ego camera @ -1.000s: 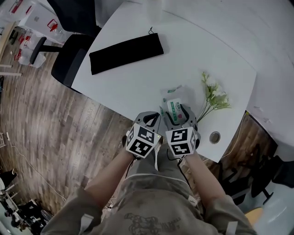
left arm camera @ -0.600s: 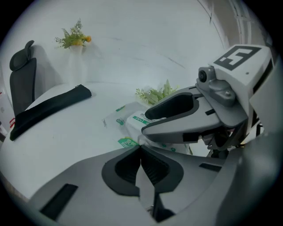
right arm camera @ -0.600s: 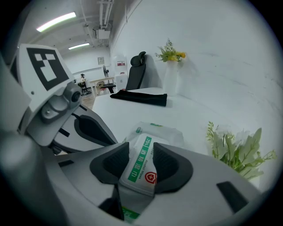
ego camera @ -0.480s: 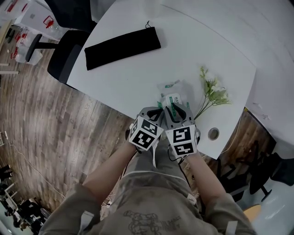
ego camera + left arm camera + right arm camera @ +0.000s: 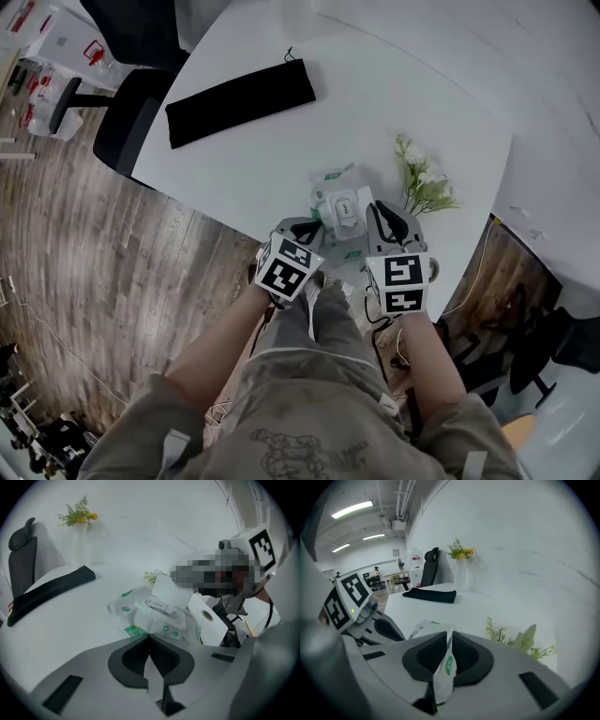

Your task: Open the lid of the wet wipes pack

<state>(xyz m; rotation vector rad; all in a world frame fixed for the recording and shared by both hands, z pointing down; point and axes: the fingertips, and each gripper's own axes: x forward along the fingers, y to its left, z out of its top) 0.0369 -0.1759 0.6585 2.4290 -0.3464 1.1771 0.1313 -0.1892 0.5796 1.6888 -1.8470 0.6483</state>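
The wet wipes pack (image 5: 339, 208) lies near the table's front edge, white with green print. In the left gripper view its clear lid flap (image 5: 166, 591) stands tilted up above the pack (image 5: 159, 618). My left gripper (image 5: 314, 225) is shut on the pack's near-left edge (image 5: 133, 631), its jaws (image 5: 150, 637) pressed together. My right gripper (image 5: 380, 214) sits at the pack's right side. Its jaws have just been closing, and the right gripper (image 5: 451, 639) now pinches a thin strip of white wrapper with a green mark, part of the pack (image 5: 425, 629).
A long black pouch (image 5: 239, 101) lies at the table's far left. A green flower sprig (image 5: 422, 187) rests just right of the pack. A black office chair (image 5: 127, 103) stands off the table's left edge. A vase with yellow flowers (image 5: 77, 515) stands at the back.
My right gripper has moved off the top of the pack to its right side, uncovering the lid, and its jaws have closed. The left gripper stays at the near-left edge.
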